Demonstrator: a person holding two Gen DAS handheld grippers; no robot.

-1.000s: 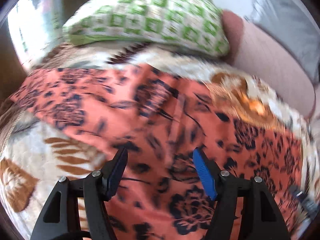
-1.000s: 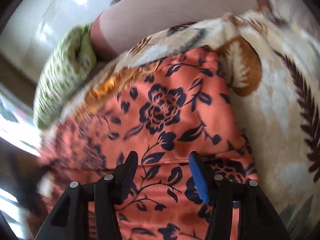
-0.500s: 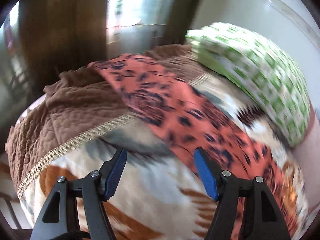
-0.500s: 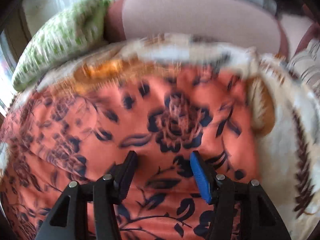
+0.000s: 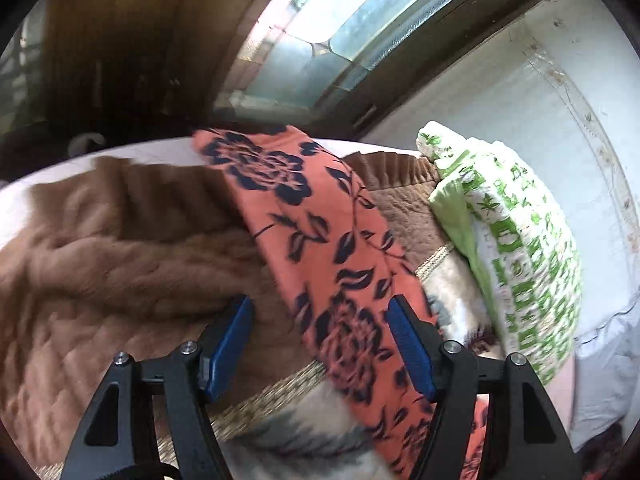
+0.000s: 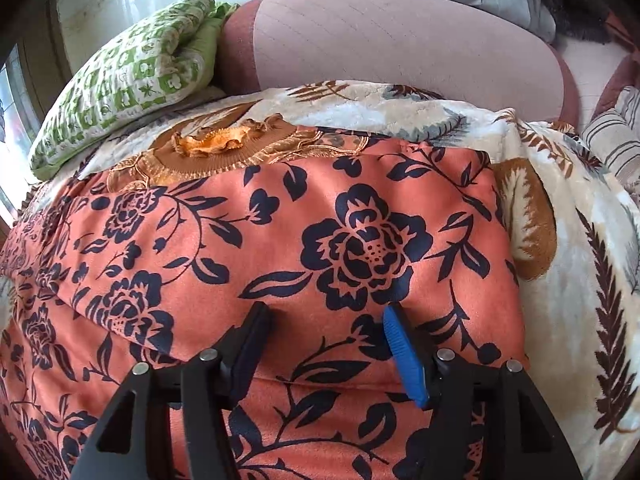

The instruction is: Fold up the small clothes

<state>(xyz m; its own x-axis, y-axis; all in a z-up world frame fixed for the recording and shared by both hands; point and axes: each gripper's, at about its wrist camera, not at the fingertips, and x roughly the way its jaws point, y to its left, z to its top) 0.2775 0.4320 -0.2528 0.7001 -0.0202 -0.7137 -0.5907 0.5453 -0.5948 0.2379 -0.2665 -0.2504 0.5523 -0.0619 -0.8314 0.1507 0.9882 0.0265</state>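
Lying across the bed, the cloth [image 5: 320, 248] runs long from far-left to near-right; left tongs [image 5: 320, 344] spread, empty, probably just above its strip; right tongs [image 6: 324, 344] opening, gripping nothing.

A home bedroom: a bed spread with a plush leaf-print blanket [image 6: 560, 280], a green-checked pillow [image 6: 120, 80] at ten o'clock, a pink bolster [image 6: 400, 48] at twelve, and a leaded-glass window [image 5: 340, 28] behind.
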